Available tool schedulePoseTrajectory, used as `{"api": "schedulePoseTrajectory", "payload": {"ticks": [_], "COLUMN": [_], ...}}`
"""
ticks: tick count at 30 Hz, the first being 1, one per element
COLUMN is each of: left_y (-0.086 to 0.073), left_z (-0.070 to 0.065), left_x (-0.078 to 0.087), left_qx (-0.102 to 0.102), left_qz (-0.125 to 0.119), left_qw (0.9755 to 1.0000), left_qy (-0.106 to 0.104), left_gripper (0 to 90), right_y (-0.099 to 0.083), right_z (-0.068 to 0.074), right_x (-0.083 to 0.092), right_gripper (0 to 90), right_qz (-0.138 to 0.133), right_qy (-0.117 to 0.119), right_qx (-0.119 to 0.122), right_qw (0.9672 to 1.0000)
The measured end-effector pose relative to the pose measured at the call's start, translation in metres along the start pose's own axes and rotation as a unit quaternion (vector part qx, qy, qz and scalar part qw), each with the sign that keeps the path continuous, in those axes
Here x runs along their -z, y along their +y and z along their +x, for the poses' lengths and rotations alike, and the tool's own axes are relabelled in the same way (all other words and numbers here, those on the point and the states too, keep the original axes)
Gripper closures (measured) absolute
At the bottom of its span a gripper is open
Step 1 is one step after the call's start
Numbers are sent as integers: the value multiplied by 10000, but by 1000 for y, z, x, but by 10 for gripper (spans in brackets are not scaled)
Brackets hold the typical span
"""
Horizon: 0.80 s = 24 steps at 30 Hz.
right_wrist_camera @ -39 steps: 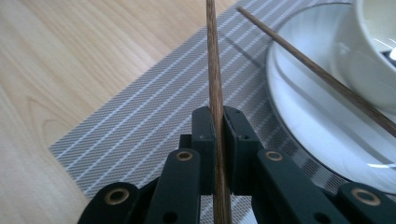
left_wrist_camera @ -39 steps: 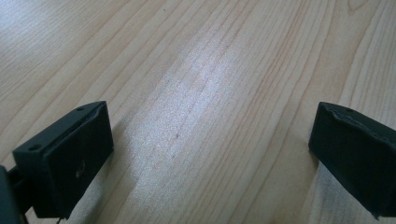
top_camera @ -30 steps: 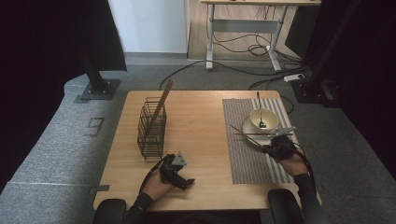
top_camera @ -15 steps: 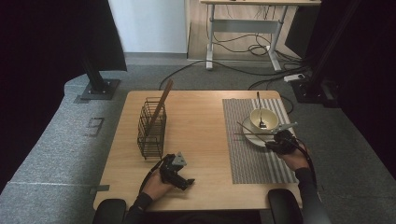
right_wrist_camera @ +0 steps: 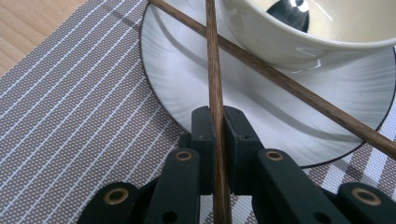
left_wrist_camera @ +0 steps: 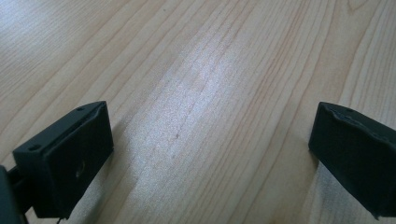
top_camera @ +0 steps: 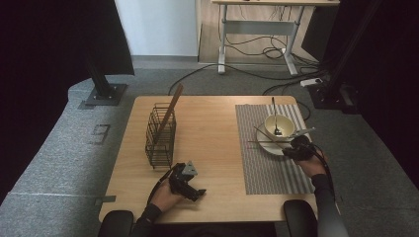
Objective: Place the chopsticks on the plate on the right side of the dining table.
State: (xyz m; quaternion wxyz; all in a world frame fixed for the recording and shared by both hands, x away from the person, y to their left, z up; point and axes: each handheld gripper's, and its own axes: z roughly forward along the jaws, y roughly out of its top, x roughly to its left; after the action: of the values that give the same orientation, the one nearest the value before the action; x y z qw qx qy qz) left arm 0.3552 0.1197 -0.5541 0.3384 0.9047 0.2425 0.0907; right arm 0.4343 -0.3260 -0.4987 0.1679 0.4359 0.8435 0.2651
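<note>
Right hand-held gripper [right_wrist_camera: 215, 126] is clamped on one chopstick [right_wrist_camera: 214, 70], lower centre of the right gripper view; a second chopstick [right_wrist_camera: 299, 88] lies crossed beneath it on the plate [right_wrist_camera: 177, 79] beside the bowl [top_camera: 279, 124]. Judged: pickup done, carry to the wire basket [top_camera: 160, 136] at left of the high view remains. Left hand-held gripper [top_camera: 190, 185] stands apart, empty on the bench [top_camera: 212, 128]. Versus a second ago, the right hand sits slightly nearer the plate; left unchanged.
</note>
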Motion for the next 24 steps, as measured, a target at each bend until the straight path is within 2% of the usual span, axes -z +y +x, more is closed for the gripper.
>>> {"api": "schedulePoseTrajectory", "payload": {"ticks": [7, 17, 24], "left_y": [0, 0, 0], "left_z": [0, 0, 0], "left_x": [0, 0, 0], "left_qx": [-1, -3, -3], "left_qz": [3, 2, 3], "left_qw": [10000, 10000, 10000], "left_qy": [0, 0, 1], "left_gripper": [0, 0, 0], "right_y": [-3, -9, -12], "right_z": [-9, -21, -25], "right_x": [-4, -5, -4], "right_gripper": [795, 721, 674], "right_qz": [-1, -57, -98], "right_qy": [7, -166, -180], "right_qx": [-132, -367, -434], "right_qw": [9999, 9992, 9988]}}
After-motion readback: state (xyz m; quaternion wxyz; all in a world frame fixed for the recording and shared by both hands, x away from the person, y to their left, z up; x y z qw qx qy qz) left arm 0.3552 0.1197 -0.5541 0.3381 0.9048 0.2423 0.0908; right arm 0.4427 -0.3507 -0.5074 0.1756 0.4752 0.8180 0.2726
